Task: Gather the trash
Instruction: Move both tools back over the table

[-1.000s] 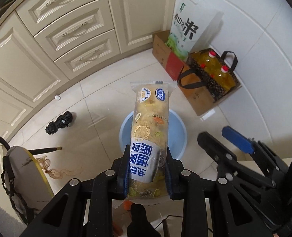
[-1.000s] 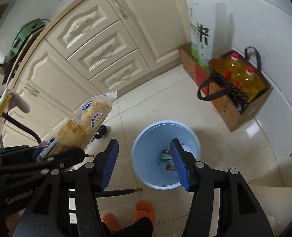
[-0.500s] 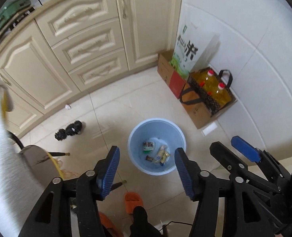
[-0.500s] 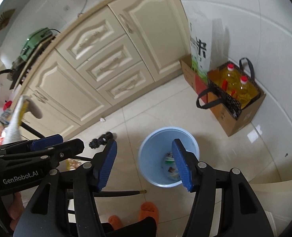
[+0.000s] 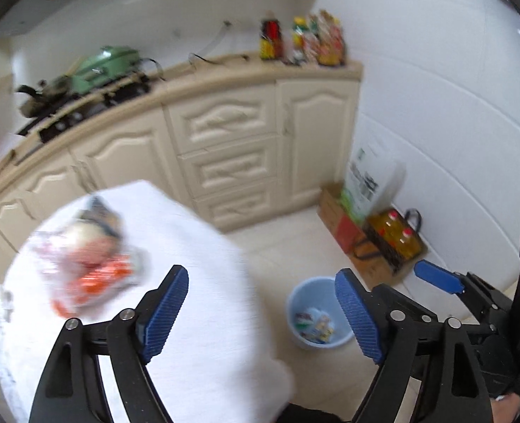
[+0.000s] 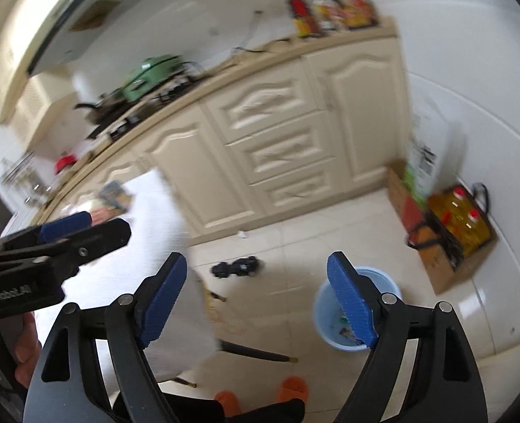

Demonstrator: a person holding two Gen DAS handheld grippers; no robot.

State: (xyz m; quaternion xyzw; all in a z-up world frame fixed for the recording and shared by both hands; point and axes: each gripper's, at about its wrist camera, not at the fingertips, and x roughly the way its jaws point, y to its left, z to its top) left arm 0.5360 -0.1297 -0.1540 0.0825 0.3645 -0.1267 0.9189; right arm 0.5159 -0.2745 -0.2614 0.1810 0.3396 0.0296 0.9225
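Note:
My left gripper (image 5: 261, 315) is open and empty, above the edge of a white-covered table (image 5: 203, 345). A blurred pile of wrappers, red, orange and clear (image 5: 87, 257), lies on that table ahead and to the left. The light blue bin (image 5: 316, 312) stands on the floor to the right with several wrappers inside. My right gripper (image 6: 256, 303) is open and empty, raised over the floor. The bin (image 6: 334, 317) shows partly behind its right finger. The left gripper (image 6: 66, 232) shows at the left of the right wrist view.
Cream cabinets (image 5: 231, 148) with a cluttered worktop run along the back. A rice bag (image 5: 369, 183) and a box with oil bottles (image 5: 397, 243) stand by the right wall. Black objects (image 6: 237, 268) lie on the floor. Orange slippers (image 6: 260, 396) show at the bottom.
The left gripper let go of the noodle packet, which now lies in the bin. Both grippers have since tilted up and swung left toward the white table.

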